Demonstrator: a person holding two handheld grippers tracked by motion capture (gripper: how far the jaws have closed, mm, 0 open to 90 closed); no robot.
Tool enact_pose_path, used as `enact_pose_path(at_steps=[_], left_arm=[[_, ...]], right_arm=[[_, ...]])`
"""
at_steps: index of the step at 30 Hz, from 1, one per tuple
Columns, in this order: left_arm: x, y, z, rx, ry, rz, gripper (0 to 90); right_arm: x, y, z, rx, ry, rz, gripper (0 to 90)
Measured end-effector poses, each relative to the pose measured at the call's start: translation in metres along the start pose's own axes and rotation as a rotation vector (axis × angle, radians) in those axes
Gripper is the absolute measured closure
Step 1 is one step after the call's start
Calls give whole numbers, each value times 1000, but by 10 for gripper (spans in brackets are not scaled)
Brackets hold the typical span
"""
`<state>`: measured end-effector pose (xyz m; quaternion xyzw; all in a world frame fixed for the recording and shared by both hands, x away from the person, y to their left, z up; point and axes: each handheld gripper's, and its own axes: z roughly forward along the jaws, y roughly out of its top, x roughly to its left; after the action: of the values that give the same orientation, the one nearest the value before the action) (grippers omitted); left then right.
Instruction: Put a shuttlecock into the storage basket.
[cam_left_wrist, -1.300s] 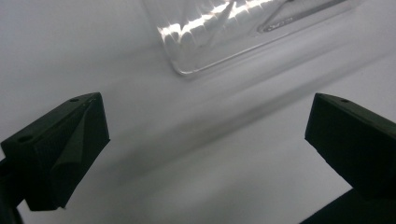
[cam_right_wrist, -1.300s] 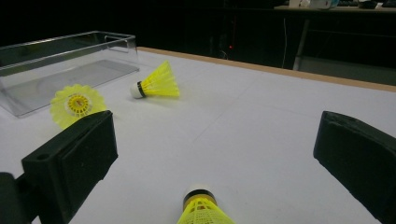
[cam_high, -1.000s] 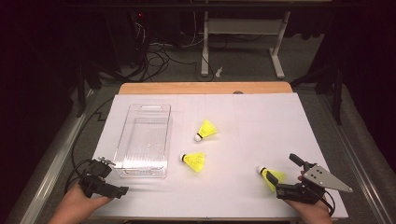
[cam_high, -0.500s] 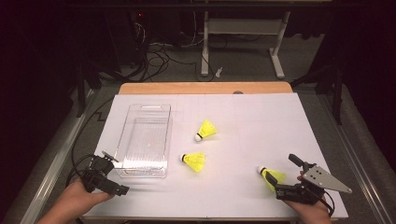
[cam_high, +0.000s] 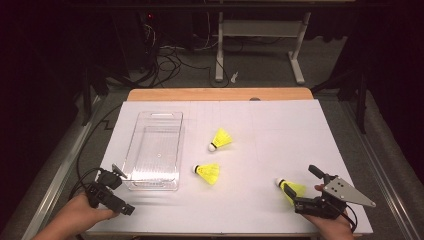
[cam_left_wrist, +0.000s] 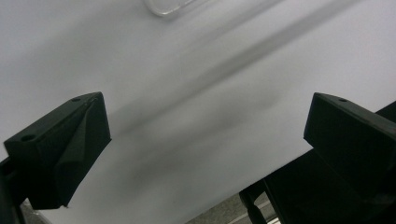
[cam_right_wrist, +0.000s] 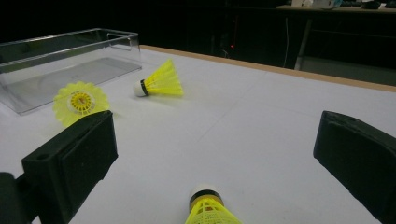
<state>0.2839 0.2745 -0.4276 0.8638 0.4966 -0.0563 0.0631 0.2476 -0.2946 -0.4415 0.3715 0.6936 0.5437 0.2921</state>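
1. Lower right of the high view: the right gripper (cam_high: 304, 192) sits at the table's near edge, jaws spread wide apart, a yellow shuttlecock (cam_high: 289, 188) lying between them with its white cork pointing up-frame.
2. In the right gripper view that shuttlecock (cam_right_wrist: 208, 207) rests at the bottom centre – between the two black jaws, touched by neither.
3. Lower left of the high view: the left gripper (cam_high: 118, 189) hovers over the white table cover (cam_high: 280, 130), jaws apart and holding nothing.
4. A clear plastic bin (cam_high: 155, 149) lies at centre-left, just above the left gripper.
5. Two more shuttlecocks – one (cam_high: 208, 172) just right of the bin, another (cam_high: 221, 139) above it – lie mid-frame.
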Motion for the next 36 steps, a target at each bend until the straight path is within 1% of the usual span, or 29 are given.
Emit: enact_pose_path(at_steps=[3,6,10,13,17,22,27,30,31,36], left_arm=[[-1,0,0,3,-4,-6,14],[-3,1,2,10,-20,1,14],[-4,3,0,14,-15,9,14],[-6,4,-5,26,-20,20,15],[-10,6,-12,46,-17,38,15],[-15,8,-20,49,-16,57,20],[-16,10,-28,62,-10,62,20],[-16,11,-32,57,-22,58,20],[-17,11,-32,55,-26,55,21],[-23,12,-27,55,-34,66,22]], right_arm=[[-1,0,0,-2,5,10,3],[-2,1,0,-3,-1,0,3],[-2,0,0,3,-8,6,3],[-2,1,-1,1,-7,2,3],[-2,1,0,6,-4,3,4],[-2,-1,0,15,-3,8,6],[-2,0,-2,11,-5,17,6],[-3,0,-2,10,-8,16,6],[-3,0,-2,10,-8,16,6],[-3,-1,-2,10,-9,18,6]])
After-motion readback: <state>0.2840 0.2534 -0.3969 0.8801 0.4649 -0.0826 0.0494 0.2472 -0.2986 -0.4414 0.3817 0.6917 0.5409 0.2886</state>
